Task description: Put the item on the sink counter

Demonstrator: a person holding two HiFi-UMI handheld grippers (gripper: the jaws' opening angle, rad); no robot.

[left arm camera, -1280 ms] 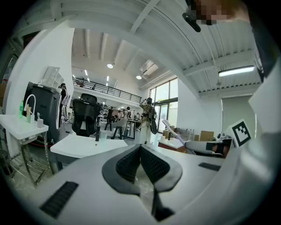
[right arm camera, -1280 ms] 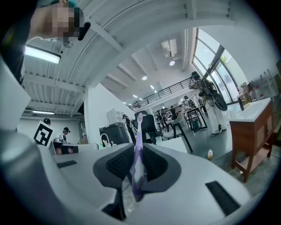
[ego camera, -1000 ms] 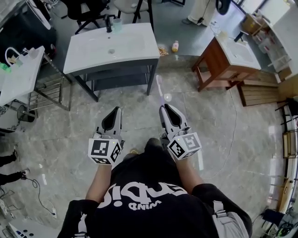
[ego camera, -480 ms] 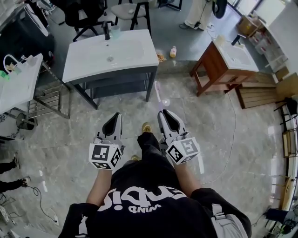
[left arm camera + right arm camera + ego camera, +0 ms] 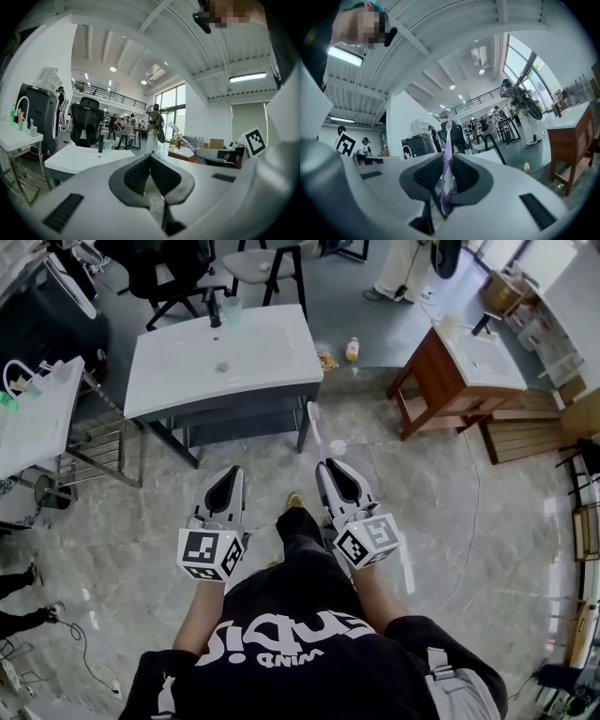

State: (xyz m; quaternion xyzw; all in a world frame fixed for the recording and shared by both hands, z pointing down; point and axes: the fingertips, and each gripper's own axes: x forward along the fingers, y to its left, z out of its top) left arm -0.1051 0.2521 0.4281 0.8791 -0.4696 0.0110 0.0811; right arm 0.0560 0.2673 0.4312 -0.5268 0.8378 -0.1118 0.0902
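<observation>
The white sink counter (image 5: 253, 343) on a dark frame stands ahead of me, with a black faucet (image 5: 215, 307) and a cup (image 5: 232, 306) at its back edge. My right gripper (image 5: 328, 466) is shut on a purple and white toothbrush (image 5: 315, 430), whose head points toward the counter's near right corner. In the right gripper view the toothbrush (image 5: 446, 164) stands upright between the pads. Over the floor, short of the counter, my left gripper (image 5: 230, 475) is shut and holds nothing. The left gripper view shows its jaws (image 5: 150, 158) closed together and the counter (image 5: 75, 159) beyond.
A wooden vanity (image 5: 433, 381) with a white basin top stands at the right, wooden pallets (image 5: 525, 427) beyond it. A white table (image 5: 37, 409) and a metal rack (image 5: 103, 442) are at the left. A bottle (image 5: 352, 350) stands on the floor behind the counter.
A leg and shoe have come forward between the grippers. Both grippers stay level and shut, the toothbrush still in the right one, its head now closer to the counter's corner.
</observation>
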